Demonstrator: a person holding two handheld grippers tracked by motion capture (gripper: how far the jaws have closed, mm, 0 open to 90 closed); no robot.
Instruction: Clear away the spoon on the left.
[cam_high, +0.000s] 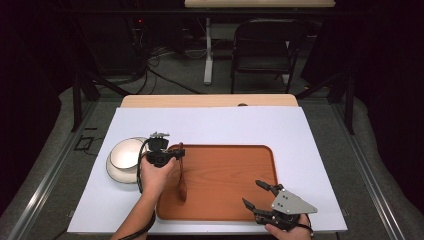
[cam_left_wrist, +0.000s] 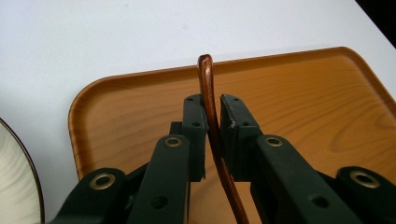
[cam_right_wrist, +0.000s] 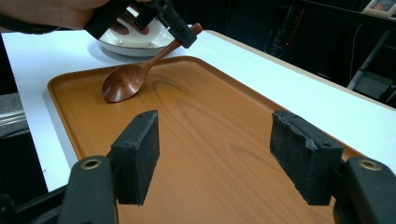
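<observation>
Left gripper view shows my left gripper (cam_left_wrist: 213, 122) clamping the wooden spoon (cam_left_wrist: 208, 100) by its handle, bowl resting on the tray (cam_left_wrist: 299, 79) below my fingers, so I should lower gently; my right gripper (cam_right_wrist: 215, 154) gapes empty.

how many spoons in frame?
1. The wooden spoon has its bowl resting on the tray at its left end, handle clamped in the left gripper.

Tray (cam_high: 235, 165) middle and right bare, passable; bowl (cam_high: 125, 159) blocks just left of tray.
</observation>
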